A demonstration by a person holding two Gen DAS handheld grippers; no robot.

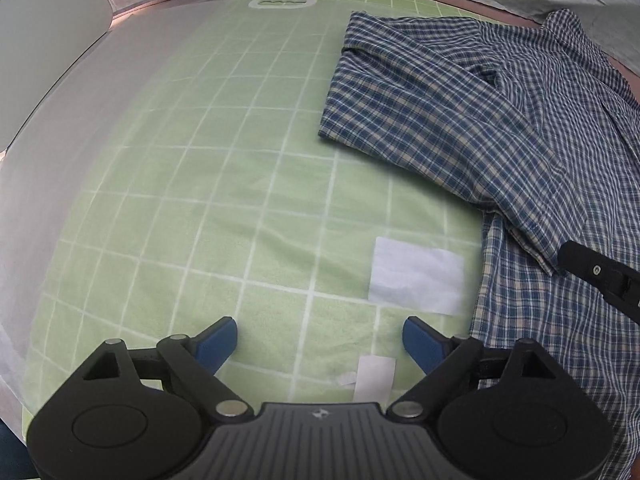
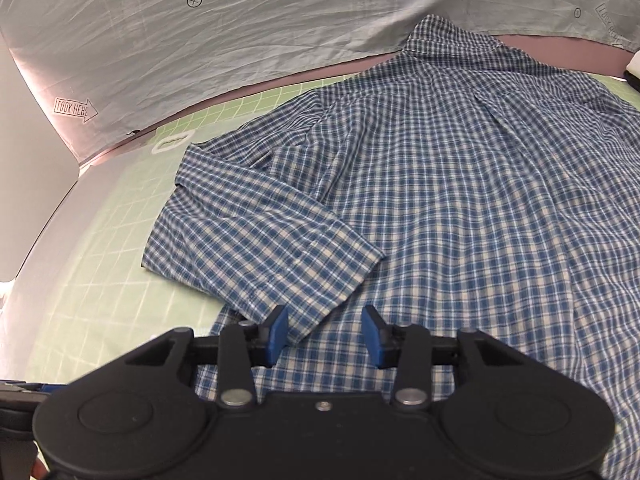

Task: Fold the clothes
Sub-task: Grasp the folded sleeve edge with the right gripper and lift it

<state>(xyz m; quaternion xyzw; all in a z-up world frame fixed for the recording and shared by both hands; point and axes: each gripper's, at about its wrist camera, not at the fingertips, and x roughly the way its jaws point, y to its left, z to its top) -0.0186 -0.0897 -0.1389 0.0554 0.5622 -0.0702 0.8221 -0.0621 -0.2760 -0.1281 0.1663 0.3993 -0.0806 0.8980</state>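
A blue-and-white plaid shirt [image 2: 460, 200] lies spread on a green grid mat [image 2: 100, 260]. One sleeve [image 2: 256, 232] is folded in across its body, with the cuff end towards me. My right gripper [image 2: 325, 334] hovers low over that cuff end with a gap between its blue pads; the cuff corner lies by the left pad and nothing looks pinched. In the left wrist view the shirt [image 1: 540, 160] fills the right side. My left gripper [image 1: 320, 344] stands wide open over bare mat [image 1: 200, 200], left of the shirt's edge, with nothing between its fingers.
A grey sheet with carrot prints [image 2: 200, 40] hangs behind the mat's far edge. Two white patches [image 1: 416, 280] [image 1: 374, 376] lie on the mat near my left gripper. A pale board [image 1: 48, 40] stands at the left.
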